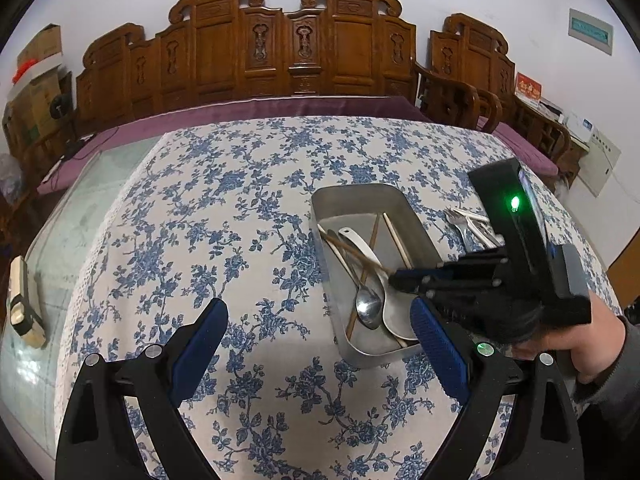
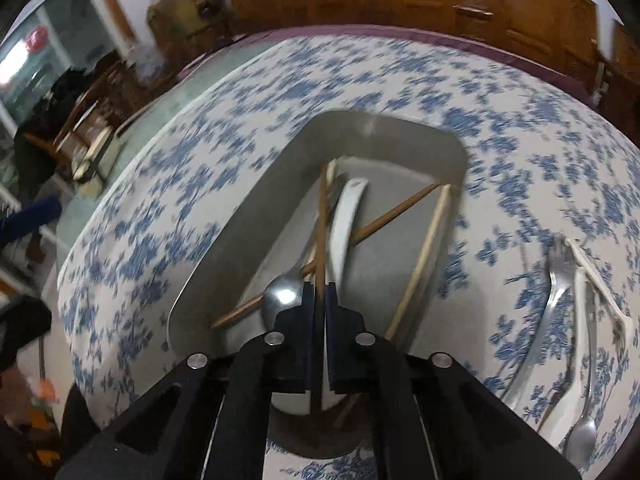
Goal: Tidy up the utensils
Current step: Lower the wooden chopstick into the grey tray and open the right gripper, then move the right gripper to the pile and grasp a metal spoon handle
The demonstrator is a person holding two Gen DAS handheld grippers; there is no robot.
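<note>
A metal tray (image 1: pixel 360 196) (image 2: pixel 380 124) stands on the flowered tablecloth. It holds a metal spoon (image 1: pixel 368 304) (image 2: pixel 282 292), a white ceramic spoon (image 1: pixel 360 242) (image 2: pixel 348 216), a pale chopstick (image 1: pixel 396 240) (image 2: pixel 424 252) and brown chopsticks. My right gripper (image 1: pixel 396 280) (image 2: pixel 319 286) hangs over the tray's near end, shut on one brown chopstick (image 1: pixel 352 254) (image 2: pixel 321 216), which runs between its pads. A second brown chopstick (image 2: pixel 400 210) lies crossed under it. My left gripper (image 1: pixel 318 306) stands open over the cloth just left of the tray, with nothing between its fingers.
Metal forks (image 1: pixel 464 220) (image 2: pixel 556 280) and white plastic cutlery (image 2: pixel 580 320) lie on the cloth right of the tray. A person's hand (image 1: pixel 560 348) holds the right gripper. Bare glass tabletop with a small device (image 1: pixel 24 300) lies far left. A carved wooden bench (image 1: pixel 280 52) stands behind.
</note>
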